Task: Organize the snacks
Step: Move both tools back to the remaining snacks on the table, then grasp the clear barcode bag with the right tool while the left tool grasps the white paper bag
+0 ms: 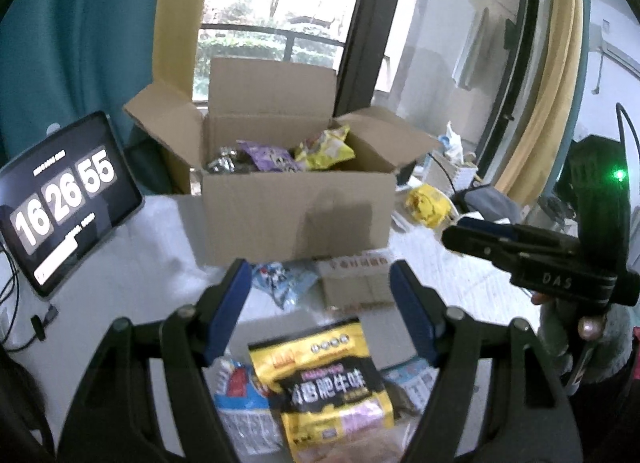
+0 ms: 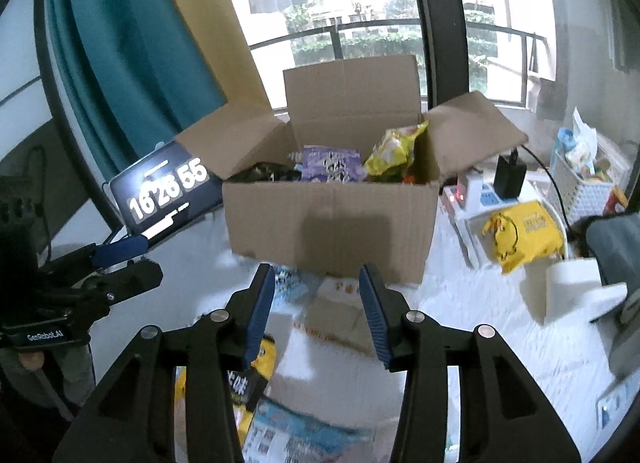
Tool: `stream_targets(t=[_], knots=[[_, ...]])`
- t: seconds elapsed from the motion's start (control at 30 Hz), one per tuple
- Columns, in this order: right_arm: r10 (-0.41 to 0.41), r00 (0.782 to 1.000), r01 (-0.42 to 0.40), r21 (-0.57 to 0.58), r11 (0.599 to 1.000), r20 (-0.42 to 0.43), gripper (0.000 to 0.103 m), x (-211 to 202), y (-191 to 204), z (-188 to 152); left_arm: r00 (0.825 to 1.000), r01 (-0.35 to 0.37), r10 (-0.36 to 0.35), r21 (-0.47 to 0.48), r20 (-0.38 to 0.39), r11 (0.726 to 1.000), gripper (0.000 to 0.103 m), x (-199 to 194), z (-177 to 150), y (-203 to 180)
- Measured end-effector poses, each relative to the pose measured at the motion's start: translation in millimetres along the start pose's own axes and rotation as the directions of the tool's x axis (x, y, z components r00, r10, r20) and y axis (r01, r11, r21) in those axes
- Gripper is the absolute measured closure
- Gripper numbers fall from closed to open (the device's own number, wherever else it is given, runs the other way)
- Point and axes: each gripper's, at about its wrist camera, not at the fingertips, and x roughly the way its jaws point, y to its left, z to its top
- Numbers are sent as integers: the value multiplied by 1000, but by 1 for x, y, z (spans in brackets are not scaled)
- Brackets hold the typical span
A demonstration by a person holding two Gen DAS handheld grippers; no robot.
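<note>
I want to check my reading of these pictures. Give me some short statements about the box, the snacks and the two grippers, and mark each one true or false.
1. The cardboard box stands with its flaps open. True.
2. The box has nothing inside. False: a purple packet and a yellow bag lie in it, among other snacks.
3. The left gripper clamps the yellow and black packet. False: its jaws stand open and the packet lies on the table below them.
4. The right gripper holds nothing. True.
5. The tablet lies to the right of the box. False: it stands to the left of it.
</note>
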Motion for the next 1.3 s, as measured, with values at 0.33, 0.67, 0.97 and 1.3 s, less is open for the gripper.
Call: stream_targets(t=[0.33, 0.67, 0.97, 1.3], knots=[[9, 999, -9, 20, 1000, -34, 43, -13, 1, -34, 999, 24, -25, -5, -46, 1000, 30, -8, -36, -12], [29, 995, -25, 44, 999, -90, 39, -16, 5, -72, 992, 45, -47, -22, -121, 999, 30, -9, -82, -20], [52, 986, -42, 66, 997, -159, 26, -7, 12, -105, 980, 85, -90, -31, -178, 996, 30, -14, -118, -28], [40, 970, -31, 38, 999, -241, 24, 12, 19, -124, 967, 71, -68, 3, -245, 997, 30, -2, -144, -29]])
